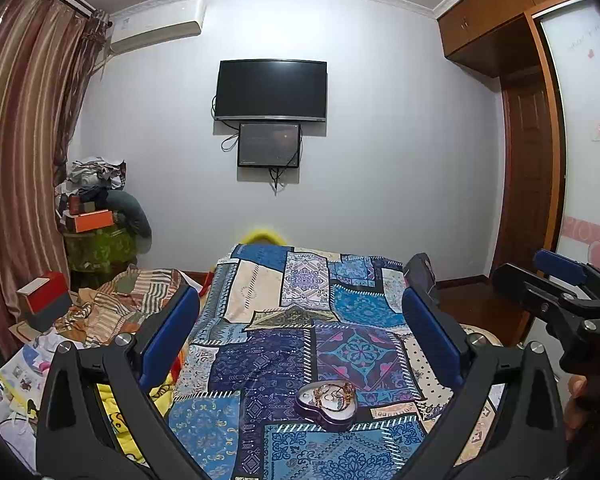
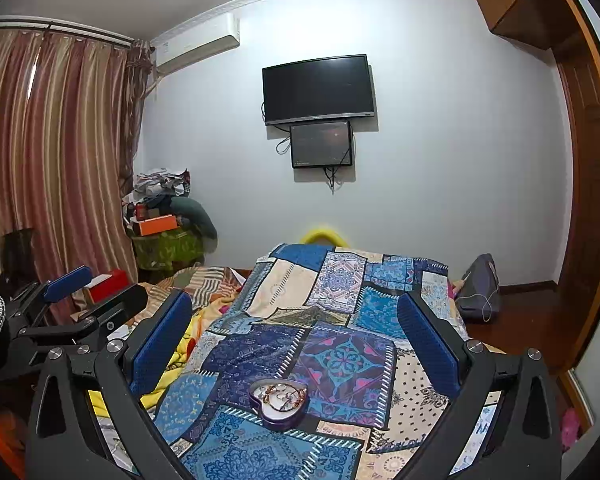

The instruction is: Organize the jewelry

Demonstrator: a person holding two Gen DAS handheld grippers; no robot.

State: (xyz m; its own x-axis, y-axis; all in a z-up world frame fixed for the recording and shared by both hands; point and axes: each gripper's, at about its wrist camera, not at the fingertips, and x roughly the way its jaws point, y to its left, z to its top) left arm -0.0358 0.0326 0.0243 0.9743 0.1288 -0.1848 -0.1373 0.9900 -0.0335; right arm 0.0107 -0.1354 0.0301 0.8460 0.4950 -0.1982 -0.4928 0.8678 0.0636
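A purple heart-shaped tin (image 1: 327, 404) lies on the patchwork bedspread (image 1: 284, 360) and holds a tangle of gold-coloured jewelry (image 1: 334, 394). It also shows in the right wrist view (image 2: 279, 403), with the jewelry (image 2: 282, 394) inside it. My left gripper (image 1: 300, 332) is open and empty, held above the bed, short of the tin. My right gripper (image 2: 296, 328) is open and empty, likewise above the bed and short of the tin. The right gripper shows at the right edge of the left wrist view (image 1: 560, 280); the left gripper shows at the left of the right wrist view (image 2: 72, 284).
A wall-mounted TV (image 1: 271, 90) with a smaller screen (image 1: 269, 144) hangs ahead. Curtains (image 1: 24, 140), piled boxes and clothes (image 1: 96, 208) and a red box (image 1: 46, 296) crowd the left. A wooden wardrobe (image 1: 532, 120) stands right. A grey bag (image 2: 480, 288) lies on the floor.
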